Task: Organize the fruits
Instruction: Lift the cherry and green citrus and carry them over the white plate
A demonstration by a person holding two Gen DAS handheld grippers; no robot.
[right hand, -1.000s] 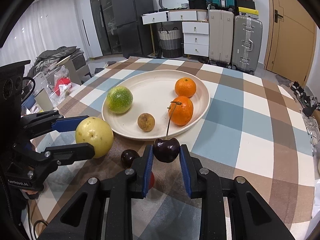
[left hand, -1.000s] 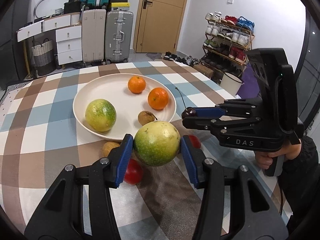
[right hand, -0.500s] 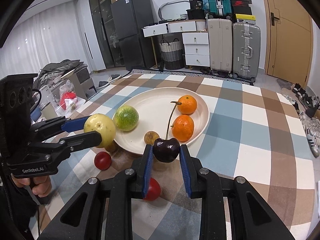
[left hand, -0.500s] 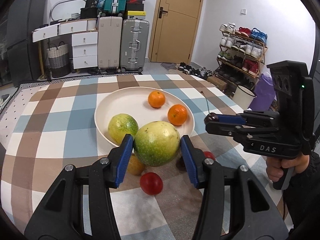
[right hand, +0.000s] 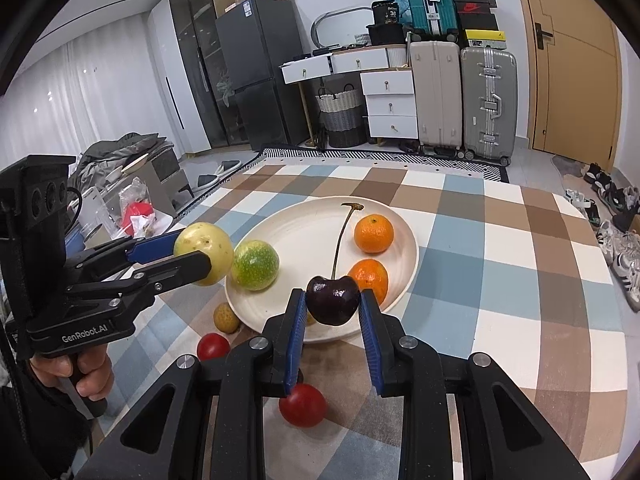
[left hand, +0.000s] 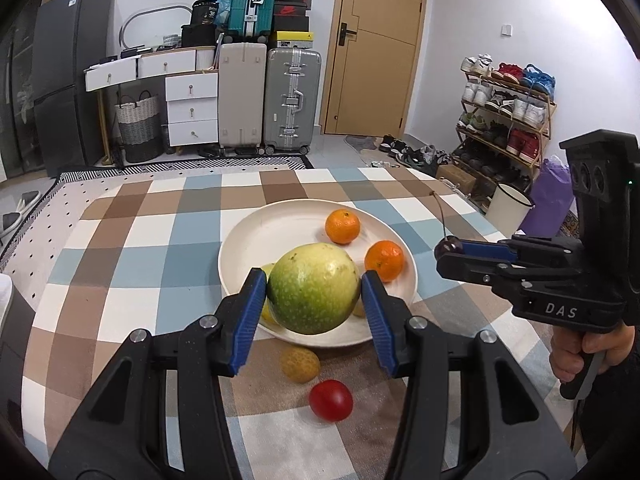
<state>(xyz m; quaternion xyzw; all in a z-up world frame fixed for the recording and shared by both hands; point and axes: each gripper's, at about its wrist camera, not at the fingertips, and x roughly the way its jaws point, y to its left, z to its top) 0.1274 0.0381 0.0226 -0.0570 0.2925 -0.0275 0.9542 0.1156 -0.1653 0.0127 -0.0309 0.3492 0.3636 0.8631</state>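
My left gripper [left hand: 314, 290] is shut on a large green-yellow round fruit [left hand: 313, 287], held in the air in front of the cream plate [left hand: 256, 236]. That fruit [right hand: 205, 253] also shows at the left of the right wrist view, beside a green fruit [right hand: 255, 265] on the plate [right hand: 304, 232]. My right gripper [right hand: 331, 308] is shut on a dark cherry [right hand: 332, 300] with a long stem, raised above the plate's near rim. Two oranges [right hand: 374, 233] [right hand: 370, 276] lie on the plate. A small tan fruit [right hand: 226, 317] and two red tomatoes [right hand: 213, 347] [right hand: 303, 405] rest on the checked cloth.
The checked tablecloth [right hand: 500, 264] covers the table, whose far edge meets a patterned rug. Suitcases [left hand: 294, 100], white drawers [left hand: 192, 108] and a shoe rack [left hand: 508, 112] stand well behind. A person's hand [left hand: 588, 354] grips the right tool's handle.
Both grippers have risen with their fruit, so the table and plate sit lower in each view. The tomatoes and tan fruit now show below the fingers.
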